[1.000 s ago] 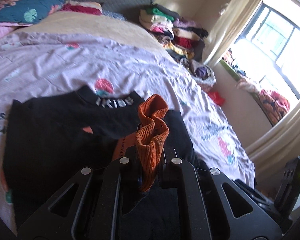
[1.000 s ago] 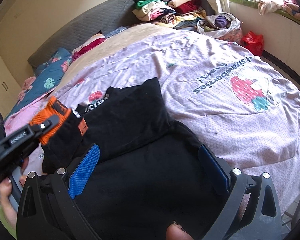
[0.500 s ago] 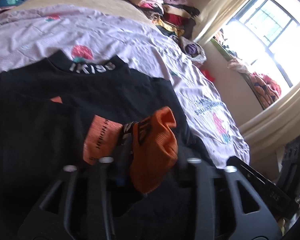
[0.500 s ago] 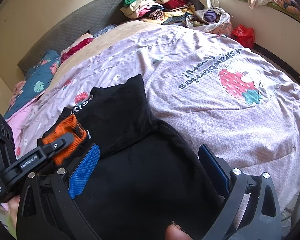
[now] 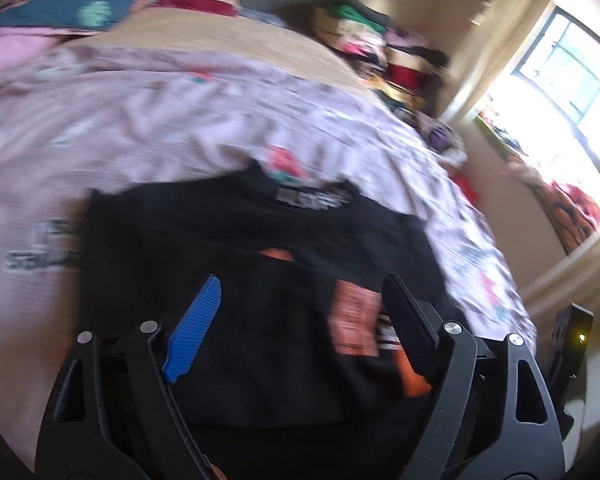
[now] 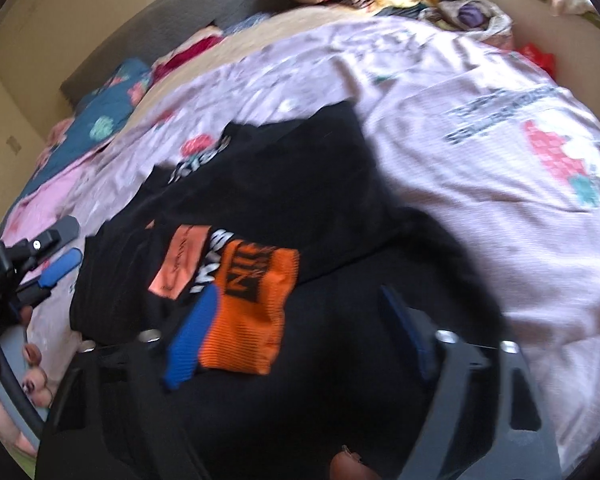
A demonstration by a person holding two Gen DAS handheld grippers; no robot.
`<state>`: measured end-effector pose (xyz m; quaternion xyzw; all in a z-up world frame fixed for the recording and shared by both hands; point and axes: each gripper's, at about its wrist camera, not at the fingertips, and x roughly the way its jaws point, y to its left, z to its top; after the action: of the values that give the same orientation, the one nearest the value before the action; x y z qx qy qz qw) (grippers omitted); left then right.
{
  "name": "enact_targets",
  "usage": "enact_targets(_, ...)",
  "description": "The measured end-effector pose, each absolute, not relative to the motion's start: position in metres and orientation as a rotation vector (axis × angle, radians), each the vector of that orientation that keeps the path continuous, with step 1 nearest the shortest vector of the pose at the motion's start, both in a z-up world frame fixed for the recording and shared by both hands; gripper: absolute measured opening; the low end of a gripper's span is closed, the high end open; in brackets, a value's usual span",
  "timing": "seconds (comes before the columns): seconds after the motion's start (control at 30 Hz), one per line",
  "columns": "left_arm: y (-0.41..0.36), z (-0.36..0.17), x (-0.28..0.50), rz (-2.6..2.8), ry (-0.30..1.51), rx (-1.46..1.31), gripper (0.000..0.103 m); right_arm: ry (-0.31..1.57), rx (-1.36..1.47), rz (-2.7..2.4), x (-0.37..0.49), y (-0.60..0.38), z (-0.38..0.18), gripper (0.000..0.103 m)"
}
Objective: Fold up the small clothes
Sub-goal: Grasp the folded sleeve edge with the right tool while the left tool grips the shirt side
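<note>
A black sweater (image 6: 300, 184) with a lettered collar lies spread on the lilac bedsheet (image 6: 480, 152); it also shows in the left wrist view (image 5: 228, 240). Its orange ribbed cuff (image 6: 252, 304) lies folded across the black body, next to an orange label (image 6: 180, 260). The cuff shows at the right finger in the left wrist view (image 5: 410, 372). My left gripper (image 5: 300, 320) is open and empty above the sweater; it shows at the left edge of the right wrist view (image 6: 56, 248). My right gripper (image 6: 300, 328) is open and empty over the sweater's lower part.
A pile of folded clothes (image 5: 380, 44) stands at the bed's far corner. Pillows (image 5: 80, 8) lie at the head. A window (image 5: 560, 80) and a cluttered sill are on the right. A red bag (image 6: 536, 56) lies beside the bed.
My left gripper has opened and let go of the orange cuff, which now lies on the sweater. It has drawn back to the left. Both views are blurred by motion.
</note>
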<state>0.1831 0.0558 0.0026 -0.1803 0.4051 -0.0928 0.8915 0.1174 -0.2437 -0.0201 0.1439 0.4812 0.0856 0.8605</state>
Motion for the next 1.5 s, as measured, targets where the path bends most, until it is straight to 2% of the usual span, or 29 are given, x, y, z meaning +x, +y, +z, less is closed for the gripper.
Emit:
enact_targets(0.07,0.077,-0.001,0.182,-0.136,0.843,-0.395,0.075,1.030,0.323,0.200,0.123,-0.237,-0.027,0.061)
enact_targets(0.13,0.102,-0.005,0.180,-0.082,0.845,-0.426,0.075,1.054,0.337,0.212,0.128,-0.232,-0.033,0.044)
enact_targets(0.17,0.113,-0.007,0.178,-0.060,0.846,-0.436,0.075,1.059,0.339,0.216,0.129,-0.230,-0.035,0.038)
enact_targets(0.23,0.133,-0.009,0.175,-0.019,0.843,-0.456,0.075,1.060,0.331,0.229,0.129,-0.226,-0.035,0.017)
enact_targets(0.3,0.148,-0.011,0.172,0.015,0.842,-0.461,0.076,1.021,0.287,0.234,0.125,-0.221,-0.025,0.009)
enact_targets(0.67,0.158,-0.042,0.177,-0.083,0.926,-0.585,0.079,0.728,0.004,0.372,0.128,-0.193,0.071,0.008)
enact_targets(0.8,0.151,-0.052,0.183,-0.053,0.944,-0.567,0.078,0.690,-0.060,0.354,0.137,-0.192,0.074,0.008)
enact_targets(0.83,0.150,-0.055,0.184,-0.048,0.946,-0.570,0.076,0.691,-0.068,0.344,0.138,-0.193,0.070,0.008)
enact_targets(0.87,0.150,-0.056,0.185,-0.042,0.944,-0.569,0.062,0.693,-0.065,0.339,0.139,-0.194,0.068,0.008)
enact_targets(0.9,0.149,-0.057,0.186,-0.031,0.943,-0.563,0.044,0.696,-0.056,0.332,0.140,-0.197,0.065,0.008)
enact_targets(0.93,0.148,-0.058,0.188,-0.026,0.941,-0.555,0.035,0.703,-0.042,0.325,0.142,-0.200,0.062,0.008)
enact_targets(0.97,0.148,-0.058,0.189,-0.026,0.939,-0.552,0.017,0.710,-0.034,0.315,0.143,-0.203,0.058,0.008)
enact_targets(1.0,0.147,-0.058,0.190,-0.019,0.937,-0.544,0.009,0.713,-0.027,0.307,0.145,-0.206,0.056,0.008)
enact_targets(1.5,0.142,-0.051,0.187,-0.023,0.916,-0.474,0.007,0.877,0.000,0.133,0.161,-0.228,-0.011,0.006)
